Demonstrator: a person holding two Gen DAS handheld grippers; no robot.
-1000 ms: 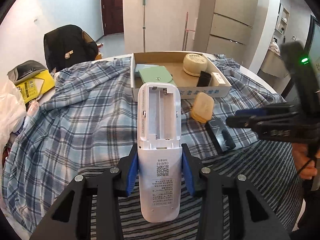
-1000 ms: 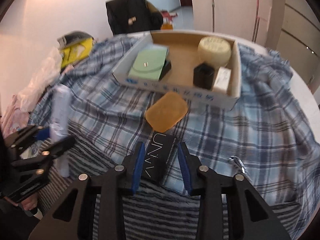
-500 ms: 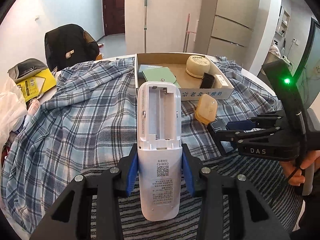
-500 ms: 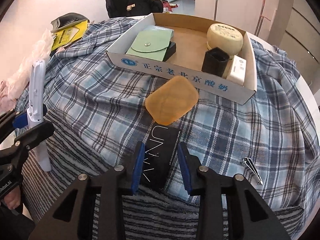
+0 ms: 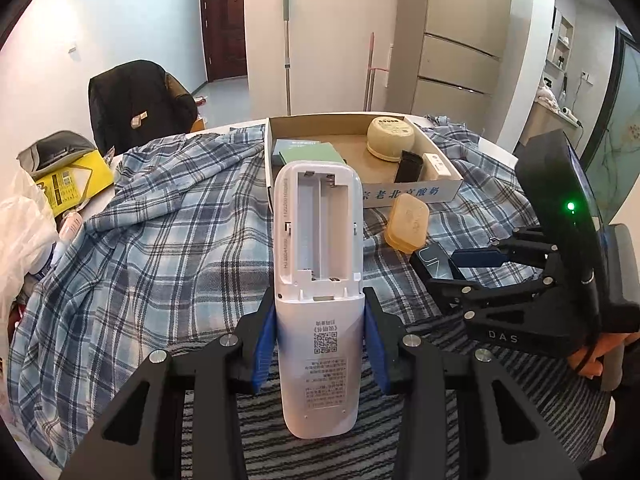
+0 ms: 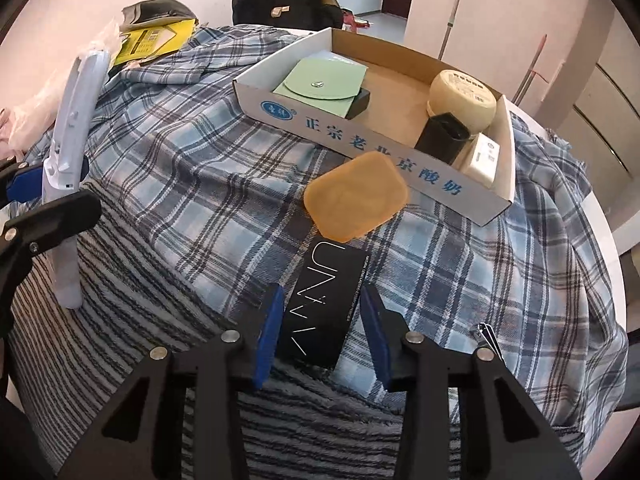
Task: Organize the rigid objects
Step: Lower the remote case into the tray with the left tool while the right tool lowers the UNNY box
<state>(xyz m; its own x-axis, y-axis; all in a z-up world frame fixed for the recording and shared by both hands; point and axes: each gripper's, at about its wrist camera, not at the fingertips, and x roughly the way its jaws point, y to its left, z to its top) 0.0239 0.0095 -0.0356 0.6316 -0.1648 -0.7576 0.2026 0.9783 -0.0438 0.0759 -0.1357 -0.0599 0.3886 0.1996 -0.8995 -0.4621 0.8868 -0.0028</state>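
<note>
The left hand-held gripper (image 5: pixel 318 344) is clamped on the white remote (image 5: pixel 318 264), ready for boxing. The right hand-held gripper (image 6: pixel 322 332) straddles the black box (image 6: pixel 324 300), jaws opening, pads clear.

Open plaid cloth (image 6: pixel 192 184) fills left and centre of the right wrist frame, free passage there. Orange soap-like block (image 6: pixel 356 200) sits against the cardboard tray's front wall (image 6: pixel 360 140), blocking the centre approach. Tray's middle floor is bare; green pouch (image 6: pixel 320 84) crowds its left, round tub (image 6: pixel 462 96) and black cup (image 6: pixel 442 136) its right.
</note>
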